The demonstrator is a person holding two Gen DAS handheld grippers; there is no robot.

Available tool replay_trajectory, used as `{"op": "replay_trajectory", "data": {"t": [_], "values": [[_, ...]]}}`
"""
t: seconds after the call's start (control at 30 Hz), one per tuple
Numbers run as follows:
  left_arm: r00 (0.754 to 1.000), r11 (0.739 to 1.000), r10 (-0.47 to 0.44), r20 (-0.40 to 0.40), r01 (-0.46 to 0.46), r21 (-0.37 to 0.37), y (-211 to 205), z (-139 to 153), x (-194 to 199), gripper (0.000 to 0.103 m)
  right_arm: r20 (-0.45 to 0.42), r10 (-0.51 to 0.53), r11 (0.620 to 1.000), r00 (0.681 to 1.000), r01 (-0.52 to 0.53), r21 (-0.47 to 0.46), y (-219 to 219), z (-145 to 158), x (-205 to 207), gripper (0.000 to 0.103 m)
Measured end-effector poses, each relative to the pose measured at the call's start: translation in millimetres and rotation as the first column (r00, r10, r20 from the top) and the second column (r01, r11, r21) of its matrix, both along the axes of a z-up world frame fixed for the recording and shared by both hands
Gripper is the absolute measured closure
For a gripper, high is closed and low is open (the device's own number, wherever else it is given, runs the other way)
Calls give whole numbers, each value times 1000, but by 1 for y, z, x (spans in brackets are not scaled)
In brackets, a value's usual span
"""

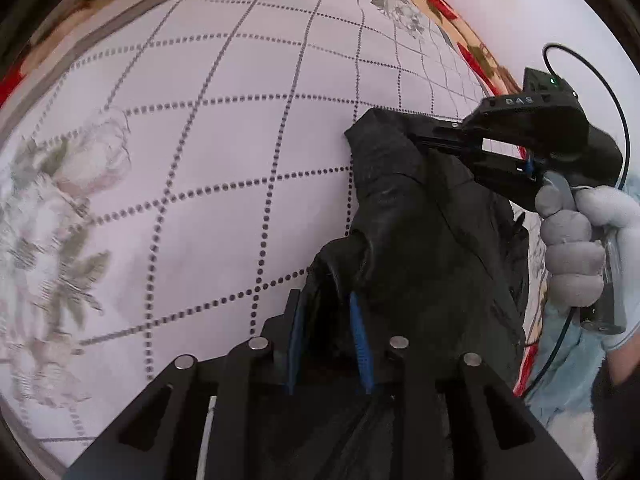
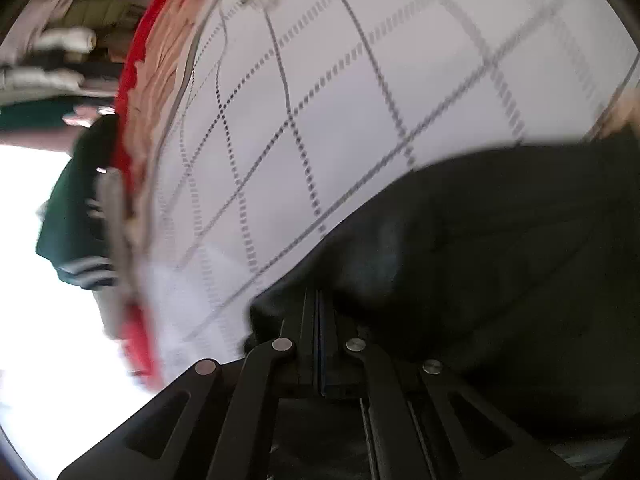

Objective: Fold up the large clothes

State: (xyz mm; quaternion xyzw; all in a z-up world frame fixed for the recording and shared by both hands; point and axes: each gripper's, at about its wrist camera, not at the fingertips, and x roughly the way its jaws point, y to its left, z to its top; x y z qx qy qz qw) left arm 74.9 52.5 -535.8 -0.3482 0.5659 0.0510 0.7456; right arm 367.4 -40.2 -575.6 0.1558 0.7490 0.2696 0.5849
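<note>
A large black garment (image 1: 424,216) hangs bunched above a white bed cover (image 1: 208,144) with a dotted grid. My left gripper (image 1: 326,300) is shut on a thick fold of its lower edge, the blue pads held apart by the cloth. My right gripper (image 1: 416,136), held in a gloved hand (image 1: 576,248), is shut on the garment's upper corner. In the right wrist view my right gripper (image 2: 318,300) has its jaws pressed together on the black garment (image 2: 500,260), which fills the lower right.
The white bed cover (image 2: 340,100) has a red floral border (image 2: 140,92) at its edge. A dark green garment with white stripes (image 2: 76,232) hangs beyond the bed edge. Cluttered shelves (image 2: 60,44) stand farther off. A cable (image 1: 592,64) loops from the right gripper.
</note>
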Motion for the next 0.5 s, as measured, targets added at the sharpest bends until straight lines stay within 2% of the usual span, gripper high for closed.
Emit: {"op": "replay_trajectory", "data": {"t": [0.03,0.07,0.13,0.17,0.2,0.23,0.3,0.37,0.5], "values": [[1000,1000,-1,-8,1,3,3,6,2,79,5,19,1000,1000,-19,-2,-6,7,-2,103],[1000,1000,-2,-9,2,15,5,14,5,73,9,26,1000,1000,-26,-16,-13,12,-6,102],[1000,999,-19,15,19,50,6,33,12,48,10,-16,1000,1000,16,-15,-37,23,-19,91],[999,997,-25,24,24,69,6,39,14,29,9,-50,999,999,51,-11,-50,27,-26,75],[999,995,-36,37,33,98,5,47,21,19,3,-100,995,995,100,-20,-68,31,-38,58],[998,989,-59,33,54,140,0,52,29,15,-7,-138,990,990,138,-37,-87,33,-50,50],[993,973,-115,-3,113,204,-10,51,45,14,-36,-220,974,975,217,-69,-120,35,-73,50],[988,953,-147,-51,155,261,-24,43,57,14,-85,-341,938,936,333,-97,-170,37,-113,50],[970,919,-183,-161,227,323,-41,12,71,14,-87,-481,869,872,460,-184,-245,48,-186,47]]}}
